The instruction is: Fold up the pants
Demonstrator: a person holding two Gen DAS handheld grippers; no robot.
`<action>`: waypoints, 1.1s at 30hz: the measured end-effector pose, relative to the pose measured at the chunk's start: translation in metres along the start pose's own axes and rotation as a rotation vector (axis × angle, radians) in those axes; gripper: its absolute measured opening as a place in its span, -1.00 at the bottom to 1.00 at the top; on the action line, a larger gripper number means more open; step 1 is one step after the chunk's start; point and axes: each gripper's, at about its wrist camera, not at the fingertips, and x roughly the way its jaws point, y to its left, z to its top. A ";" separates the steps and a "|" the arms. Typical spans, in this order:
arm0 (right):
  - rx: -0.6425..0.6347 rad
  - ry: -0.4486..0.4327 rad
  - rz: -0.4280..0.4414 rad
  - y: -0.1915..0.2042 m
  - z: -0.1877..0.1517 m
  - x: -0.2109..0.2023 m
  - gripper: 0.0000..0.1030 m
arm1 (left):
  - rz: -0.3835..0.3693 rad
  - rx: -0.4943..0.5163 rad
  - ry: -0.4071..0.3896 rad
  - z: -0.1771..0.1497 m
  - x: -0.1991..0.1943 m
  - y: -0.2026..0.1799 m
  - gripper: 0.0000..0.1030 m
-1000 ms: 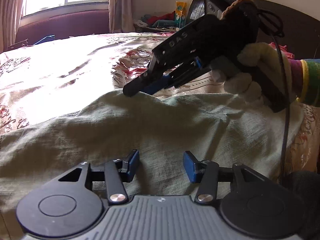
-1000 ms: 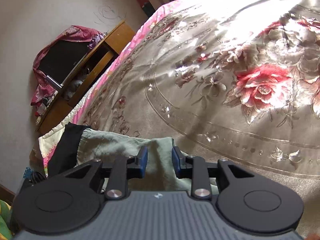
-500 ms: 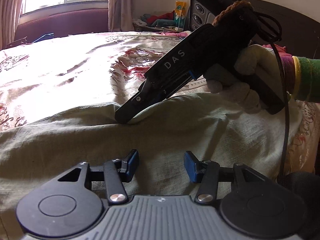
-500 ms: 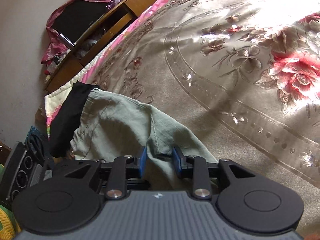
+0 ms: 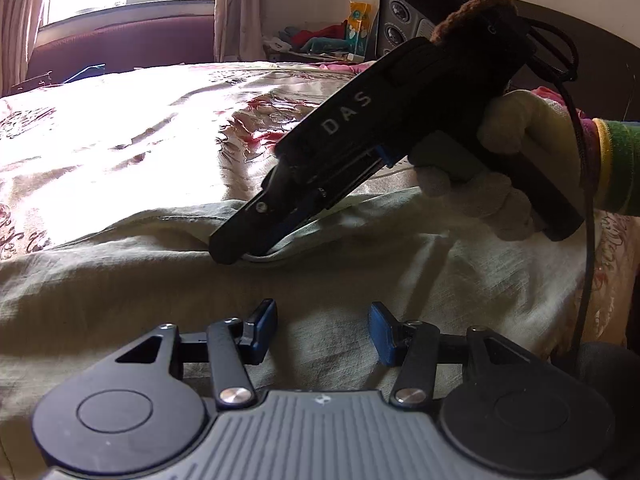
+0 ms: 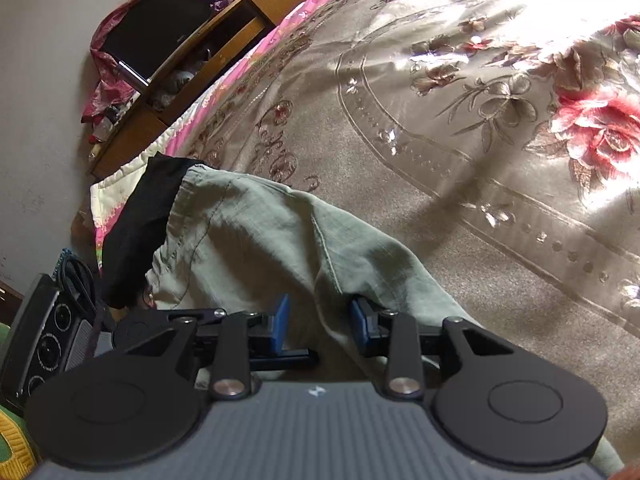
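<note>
While the shiny beige bedspread with red embroidered flowers [image 6: 500, 128] fills most of both views, the pale green cotton pants [image 5: 280, 292] lie flat across its near edge, black waistband [image 6: 140, 224] toward the wooden cabinet [image 6: 208, 44] side. Right gripper [image 5: 244, 254], in a gloved hand [image 5: 500, 168], points down at the far edge of the fabric; its wrist view shows blue pads parted, with a raised ridge of cloth running between them but not pinched. Left gripper [image 5: 322, 326] hovers low over the near fabric, jaws wide, holding nothing. Judgement: step in hand is grabbing an edge to start the fold. To do it well: bite the seam ridge through both layers, close fully before lifting, have the left take a matching edge point so the fold line stays straight.
</note>
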 end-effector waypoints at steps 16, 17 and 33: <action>0.367 -0.427 -0.209 -0.060 0.014 -0.040 -0.91 | 0.023 0.022 0.023 0.001 0.007 -0.004 0.27; 0.345 -0.446 -0.207 -0.051 0.009 -0.049 -0.87 | 0.023 0.021 0.022 0.001 0.007 -0.004 0.27; 0.677 -0.714 -0.630 -0.029 -0.189 -0.180 -0.82 | 0.074 0.094 0.024 -0.006 0.006 -0.020 0.39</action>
